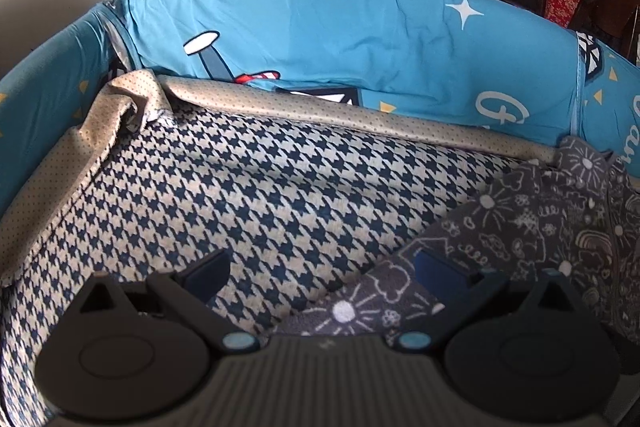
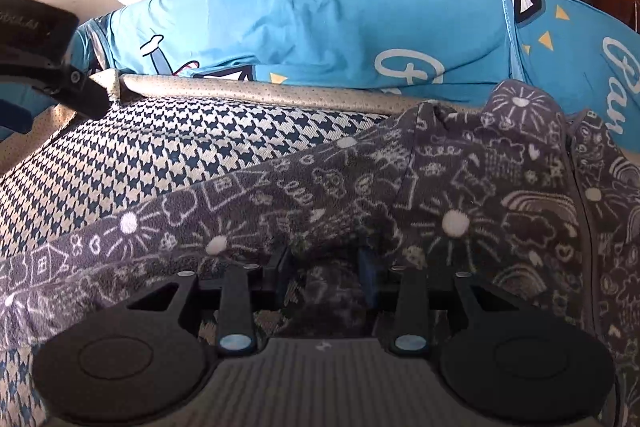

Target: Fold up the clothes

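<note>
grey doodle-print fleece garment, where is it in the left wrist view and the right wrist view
Left wrist view: the grey doodle-print fleece garment fills the lower right, reaching between the open left gripper fingers.
Right wrist view: it spreads across the whole middle and right, around the right gripper.
Shared landmark: the blue star-print pillow behind.

Houndstooth-covered bed surface (image 1: 256, 187), grey doodle-print garment (image 2: 460, 187) spread directly on it, blue cartoon-print quilt (image 1: 340, 39) behind.

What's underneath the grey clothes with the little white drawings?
The grey garment lies on a blue-and-cream houndstooth cloth, which shows beside it. What the cloth looks like right under the garment, and anything beneath the cloth, is covered.
</note>
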Motion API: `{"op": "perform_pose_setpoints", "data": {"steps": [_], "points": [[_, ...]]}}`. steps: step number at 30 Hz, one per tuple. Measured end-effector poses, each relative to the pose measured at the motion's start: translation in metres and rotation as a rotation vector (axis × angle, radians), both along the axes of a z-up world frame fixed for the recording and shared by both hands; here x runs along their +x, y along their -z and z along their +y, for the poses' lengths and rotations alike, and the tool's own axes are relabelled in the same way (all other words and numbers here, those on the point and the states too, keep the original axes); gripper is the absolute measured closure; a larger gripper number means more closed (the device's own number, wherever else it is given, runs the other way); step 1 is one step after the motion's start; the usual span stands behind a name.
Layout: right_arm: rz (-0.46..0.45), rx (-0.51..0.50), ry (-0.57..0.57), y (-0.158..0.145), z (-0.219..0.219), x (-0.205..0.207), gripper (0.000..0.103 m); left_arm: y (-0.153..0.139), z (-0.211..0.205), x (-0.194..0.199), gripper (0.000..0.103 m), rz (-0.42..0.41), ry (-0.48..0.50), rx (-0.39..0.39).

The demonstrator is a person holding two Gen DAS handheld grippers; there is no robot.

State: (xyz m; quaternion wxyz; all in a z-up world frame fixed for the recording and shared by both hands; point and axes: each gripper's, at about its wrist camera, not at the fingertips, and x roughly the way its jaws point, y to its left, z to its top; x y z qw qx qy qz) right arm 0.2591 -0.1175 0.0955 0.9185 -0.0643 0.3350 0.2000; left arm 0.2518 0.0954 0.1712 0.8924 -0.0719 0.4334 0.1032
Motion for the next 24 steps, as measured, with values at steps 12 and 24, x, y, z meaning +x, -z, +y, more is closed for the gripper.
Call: {"op": "perform_pose_setpoints", "data": {"steps": [12,24], "points": [[-0.064,-0.065,-0.041,0.006,0.001,-0.025,0.067,0.042,-0.024,0.027,0.000,0.086,0.053,-0.084],[-0.163,-0.169,-0.070,0.008,0.013,-0.031,0.090,0.078,-0.035,0.047,0.000,0.161,-0.023,-0.049]]}}
